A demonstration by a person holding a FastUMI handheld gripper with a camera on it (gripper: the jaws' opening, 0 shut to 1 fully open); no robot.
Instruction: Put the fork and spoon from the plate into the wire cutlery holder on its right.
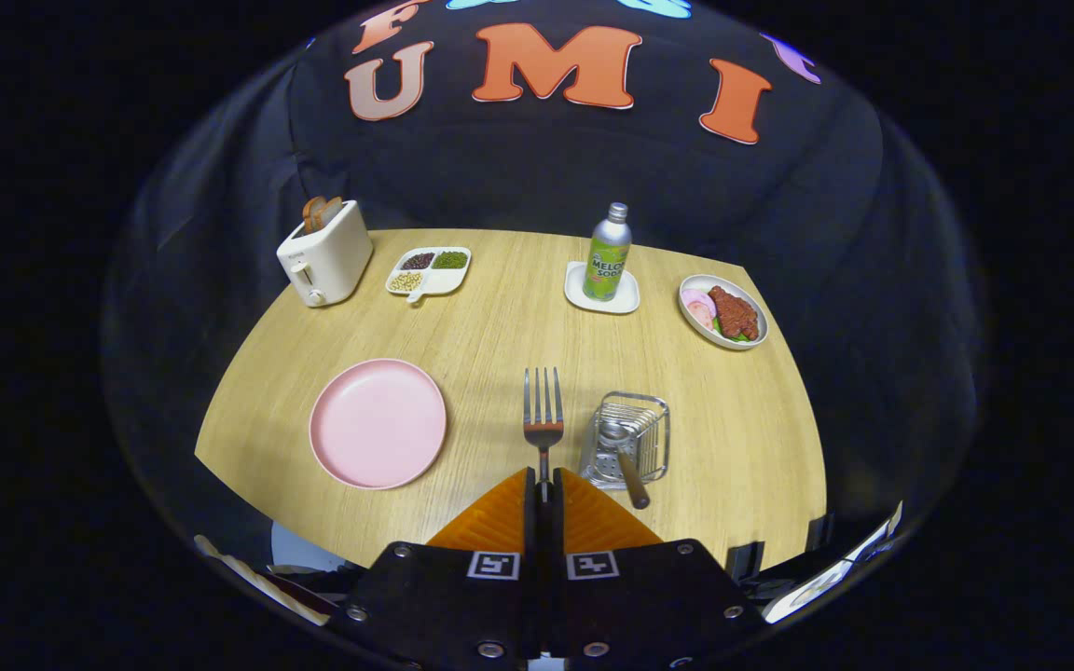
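The green bottle (608,253) on the white coaster (601,293) reads "MELON SODA".

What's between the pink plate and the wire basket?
The fork, gripped by the gripper with jaws shut, stands between pink plate and wire basket in the gripper view.

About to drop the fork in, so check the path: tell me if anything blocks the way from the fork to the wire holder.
Nothing visible does. The gripper is shut on the fork, tines pointing away, just left of the wire cutlery holder. Only bare table lies between them. The spoon already sits inside the holder, taking some room.
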